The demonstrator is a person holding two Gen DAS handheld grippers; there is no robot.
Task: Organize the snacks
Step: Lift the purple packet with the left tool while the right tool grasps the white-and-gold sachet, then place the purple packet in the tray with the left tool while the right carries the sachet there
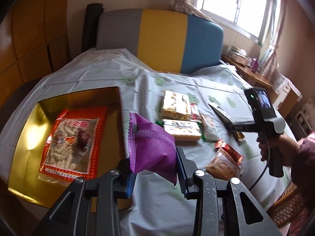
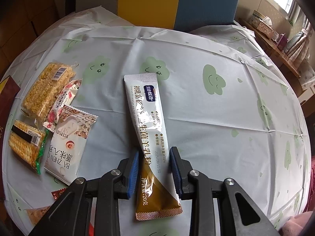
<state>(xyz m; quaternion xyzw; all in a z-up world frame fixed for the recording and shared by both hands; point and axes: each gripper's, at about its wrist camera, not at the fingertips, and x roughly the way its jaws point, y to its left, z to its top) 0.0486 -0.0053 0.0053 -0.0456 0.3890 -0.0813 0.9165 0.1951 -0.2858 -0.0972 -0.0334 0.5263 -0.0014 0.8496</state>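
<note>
The left gripper (image 1: 155,169) clamps a purple snack packet (image 1: 152,147) at frame centre, beside the gold box (image 1: 23,129). The right gripper (image 2: 154,169) straddles a milk-powder sachet (image 2: 149,129); whether its pads touch it is unclear, and its lower end is partly hidden.

Purple crinkle-edged foil snack packet (image 1: 152,147): raised off the table, upright, beside the gold box. Gold-lined open cardboard box (image 1: 78,96): holds one flat orange-bordered bag of pale puffed sticks (image 1: 71,139). Long white-and-gold powder sachet (image 2: 149,129): flat on the cloth. Clear-wrapped cracker packs (image 2: 26,139) and white biscuit packet (image 2: 68,143): clustered left of it.
</note>
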